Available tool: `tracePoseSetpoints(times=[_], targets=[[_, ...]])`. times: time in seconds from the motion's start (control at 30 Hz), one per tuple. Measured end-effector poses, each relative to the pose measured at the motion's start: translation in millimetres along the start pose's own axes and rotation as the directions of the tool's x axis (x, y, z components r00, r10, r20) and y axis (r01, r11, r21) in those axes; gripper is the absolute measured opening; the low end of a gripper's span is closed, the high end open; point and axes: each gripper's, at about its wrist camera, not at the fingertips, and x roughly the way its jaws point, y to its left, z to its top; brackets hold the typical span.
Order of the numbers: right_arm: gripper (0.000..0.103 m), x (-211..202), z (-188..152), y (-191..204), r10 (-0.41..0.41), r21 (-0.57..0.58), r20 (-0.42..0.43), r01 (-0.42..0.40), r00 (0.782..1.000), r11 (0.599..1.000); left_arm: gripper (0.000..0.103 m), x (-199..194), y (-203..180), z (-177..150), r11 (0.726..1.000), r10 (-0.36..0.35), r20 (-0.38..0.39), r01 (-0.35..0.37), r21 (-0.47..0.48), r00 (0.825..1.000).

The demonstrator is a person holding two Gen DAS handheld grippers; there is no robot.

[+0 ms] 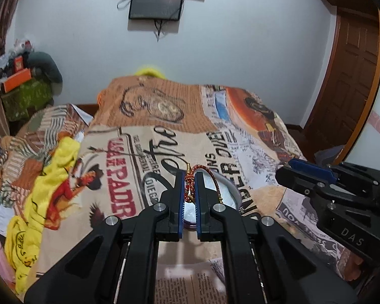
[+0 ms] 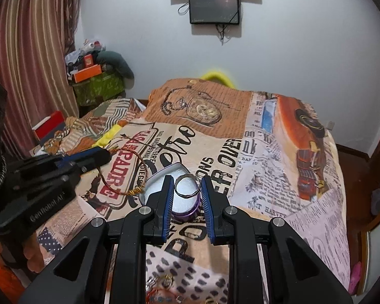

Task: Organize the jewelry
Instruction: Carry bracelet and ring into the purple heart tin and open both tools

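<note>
Bedroom, newspaper-print bedspread (image 2: 266, 152) covering the bed.
Left gripper (image 1: 189, 185) pinching a red-gold cord bracelet (image 1: 190, 190); right gripper (image 2: 187, 185) pinching a silver ring (image 2: 187, 185), both hanging over the jewelry box (image 2: 162, 177) at frame centre.

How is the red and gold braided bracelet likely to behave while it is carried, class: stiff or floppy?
Probably springy rather than limp: the braided bracelet keeps an open curve hanging from the left hand-held gripper. It looks thin, so likely light. Pinched at one spot only, it may swing.
</note>
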Motion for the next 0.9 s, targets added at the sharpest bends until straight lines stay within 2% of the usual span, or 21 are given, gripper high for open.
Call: tracePoseSetpoints(times=[0.23, 0.43, 0.63, 0.9], targets=[[0.02, 36, 2, 0, 0.028, -0.043, -0.101, -0.033, 0.995, 0.999, 0.006, 37, 8, 0, 0.999, -0.032, -0.082, 0.029, -0.034, 0.996], [0.02, 64, 2, -2, 0.057, -0.048, -0.185, -0.067, 0.981, 0.997, 0.006, 58, 19, -1, 0.997, -0.057, -0.135, 0.048, -0.067, 0.989], [0.02, 83, -1, -3, 0.067, -0.06, -0.249, -0.084, 0.966, 0.995, 0.006, 67, 20, -2, 0.997, -0.06, -0.161, 0.051, -0.057, 0.985], [0.02, 94, -3, -1, 0.047, -0.093, -0.277, -0.075, 0.96, 0.993, 0.006, 71, 15, -5, 1.0, -0.019, -0.167, 0.018, -0.007, 0.986]])
